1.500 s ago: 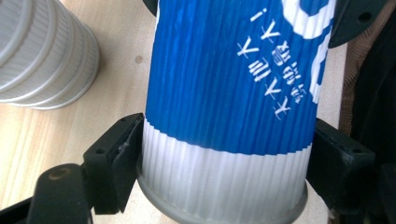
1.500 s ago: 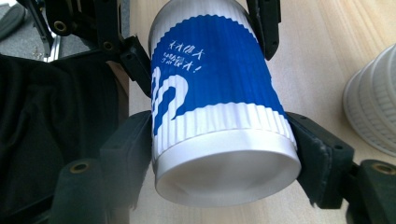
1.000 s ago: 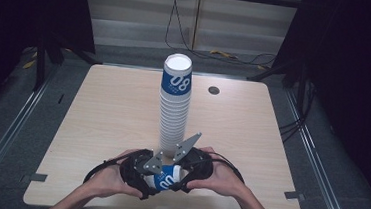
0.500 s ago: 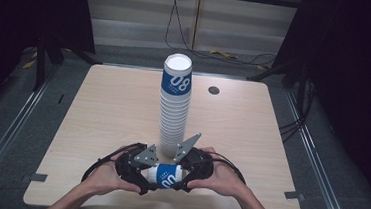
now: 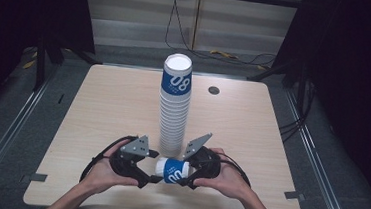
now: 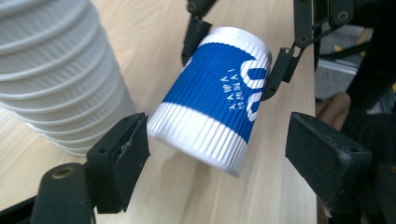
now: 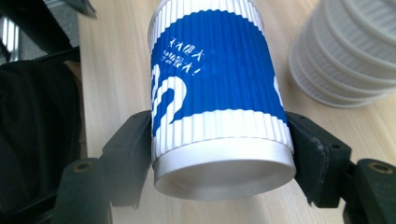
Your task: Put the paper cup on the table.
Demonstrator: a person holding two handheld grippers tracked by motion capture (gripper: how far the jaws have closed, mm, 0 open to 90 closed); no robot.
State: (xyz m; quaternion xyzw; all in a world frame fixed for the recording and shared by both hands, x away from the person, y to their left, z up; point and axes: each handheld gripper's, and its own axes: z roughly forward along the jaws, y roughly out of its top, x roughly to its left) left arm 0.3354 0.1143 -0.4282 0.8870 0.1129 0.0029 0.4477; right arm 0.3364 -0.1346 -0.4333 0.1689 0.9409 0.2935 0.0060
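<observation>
Here, close to the near edge of the table [image 5: 98, 107] and about midway along it, a single paper cup [image 5: 173, 169] lies on its side between the two hand-held grippers. It is a ribbed, corrugated-wall cup — a broad blue band wraps its middle, white bands run at both ends, and large white numerals plus a few small white characters are printed on the blue.

The right gripper [image 5: 191, 174] pinches it: in the right gripper view the cup's [image 7: 219, 93] smooth white base ring faces the camera, and both black jaws press against the ribbed wall just above that ring, one on each side. The person's right hand [image 5: 230, 177] wraps the gripper body near the table's front edge.

The left gripper [image 5: 149, 173] stands spread. In the left gripper view its jaws flank the cup [image 6: 217, 93] with the nearer jaw just beside the white end and the other well clear, so neither is seen clamping it; beyond, the right gripper's [image 6: 233, 60] slim black fingers [image 6: 279, 70] grip the far end. The left hand [image 5: 102, 170] holds its gripper toward the front left of the table.

Just behind the grippers, toward the table's middle, rises a tall stack of cups [image 5: 174, 103] — white ribbed walls nested one in another, the topmost showing the same blue band and white numerals. Farther still, near the back edge and to the right, sits a small dark round disc [image 5: 213, 90] set in the tabletop.
</observation>
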